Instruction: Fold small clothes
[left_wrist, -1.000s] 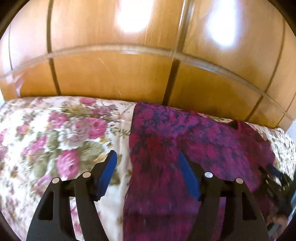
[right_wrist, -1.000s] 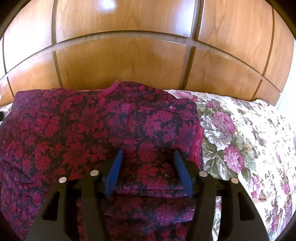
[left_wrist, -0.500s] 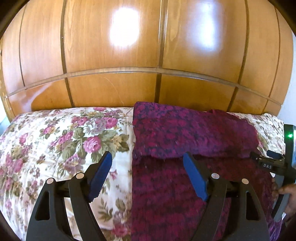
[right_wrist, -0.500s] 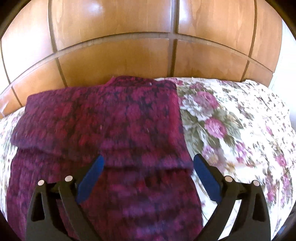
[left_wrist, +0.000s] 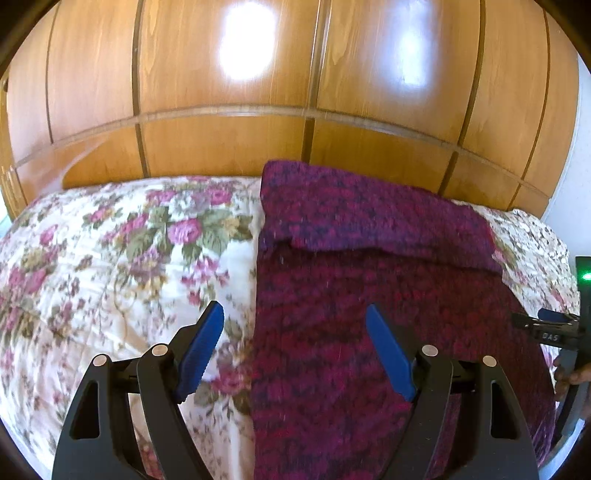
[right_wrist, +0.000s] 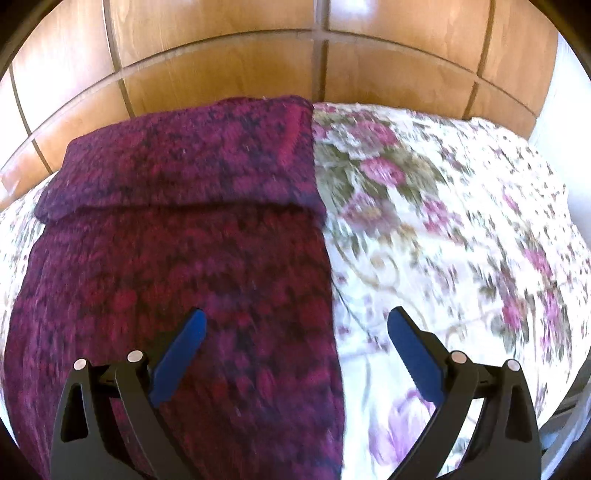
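Straddling the garment (left_wrist: 369, 314) whose long axis runs near-to-far on the bed (left_wrist: 110, 258), left gripper (left_wrist: 295, 350) and right gripper (right_wrist: 295, 354) gape empty over its side edges.

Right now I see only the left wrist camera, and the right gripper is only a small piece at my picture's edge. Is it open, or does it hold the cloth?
Observer: The right gripper is open and holds nothing.
Operator: Where is it, relative to the garment?
Observer: It straddles the right edge of the purple garment: cloth lies under one side and the floral quilt under the other.
Operator: Is the folded top tidy on that side?
Observer: The folded flap roughly lines up with that right edge.
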